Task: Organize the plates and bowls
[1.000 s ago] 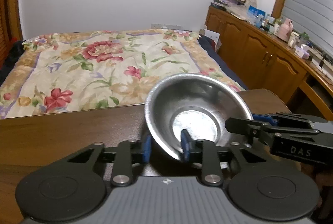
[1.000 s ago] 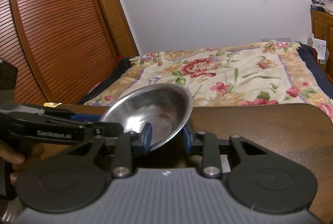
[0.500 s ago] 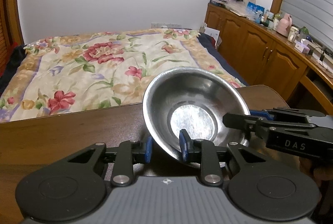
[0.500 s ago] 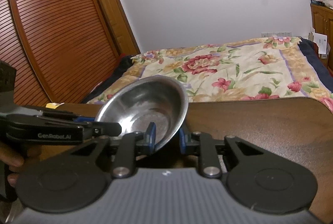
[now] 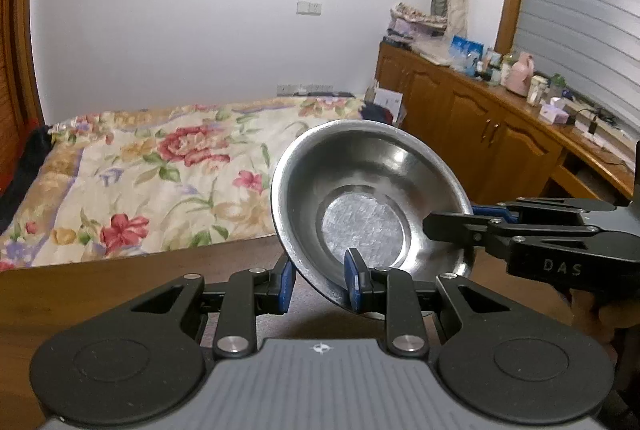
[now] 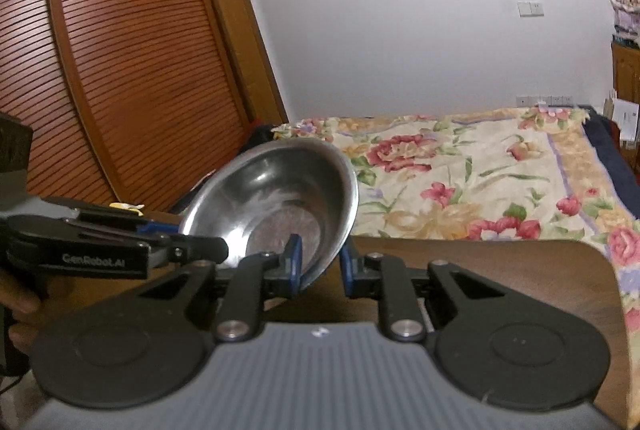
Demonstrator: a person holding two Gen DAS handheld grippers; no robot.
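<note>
A steel bowl [image 5: 368,190] hangs tilted above the brown wooden table [image 5: 120,290], gripped from two sides. My left gripper [image 5: 320,286] is shut on its near rim, one blue pad inside the bowl and one outside. From the right, my right gripper [image 5: 448,220] clamps the opposite rim. In the right wrist view the bowl [image 6: 272,190] leans left, and the right gripper [image 6: 320,264] has the rim between its jaws, which are closing on it. The left gripper [image 6: 200,240] reaches in from the left edge.
Beyond the table's far edge [image 6: 500,262] lies a bed with a floral cover [image 5: 160,170]. Wooden cabinets [image 5: 480,134] with cluttered tops run along the right wall. Louvred wardrobe doors [image 6: 120,70] stand on the left. A person's hand [image 6: 20,302] grips the left tool.
Both grippers have risen with the bowl, which now sits higher against the bed. The right gripper's blue pads have drawn closer together on the rim.
</note>
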